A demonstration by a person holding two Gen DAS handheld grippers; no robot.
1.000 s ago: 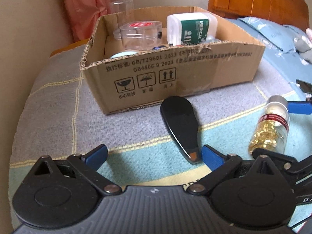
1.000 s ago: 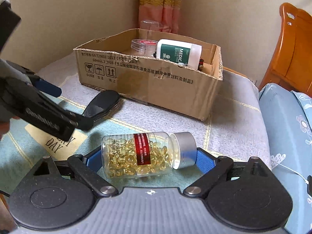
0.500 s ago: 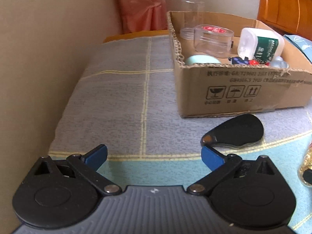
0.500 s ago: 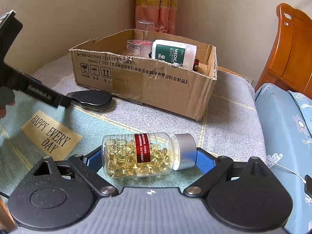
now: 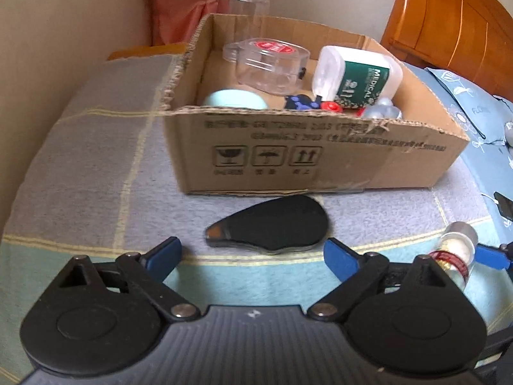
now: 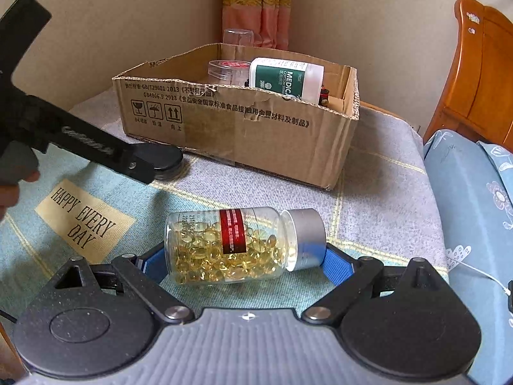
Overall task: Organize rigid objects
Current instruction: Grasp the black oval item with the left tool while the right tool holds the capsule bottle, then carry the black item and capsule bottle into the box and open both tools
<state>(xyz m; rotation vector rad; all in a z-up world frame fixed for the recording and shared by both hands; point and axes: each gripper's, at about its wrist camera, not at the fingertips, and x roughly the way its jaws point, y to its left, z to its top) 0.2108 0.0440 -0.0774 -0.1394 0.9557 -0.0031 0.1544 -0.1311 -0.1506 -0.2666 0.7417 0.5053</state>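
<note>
A flat black teardrop-shaped object (image 5: 272, 224) lies on the blanket in front of the cardboard box (image 5: 320, 160). My left gripper (image 5: 253, 253) is open, its blue fingertips on either side of the object's near edge, not touching it. A clear bottle of yellow capsules (image 6: 237, 247) with a silver cap lies on its side between the open fingers of my right gripper (image 6: 243, 263). The bottle also shows at the right edge of the left wrist view (image 5: 455, 253). The black object (image 6: 163, 158) is partly hidden behind the left gripper in the right wrist view.
The box (image 6: 243, 122) holds a white-and-green medical bottle (image 5: 356, 77), a clear tub with a red label (image 5: 269, 61), a pale green round thing and small toys. A clear cup (image 5: 248, 4) stands behind it. A wooden headboard (image 5: 449, 19) and blue pillow (image 6: 474, 199) lie right.
My left gripper has swung round and now faces the black object and the box head-on, fingers on either side of the object. The right gripper and bottle have barely moved.
</note>
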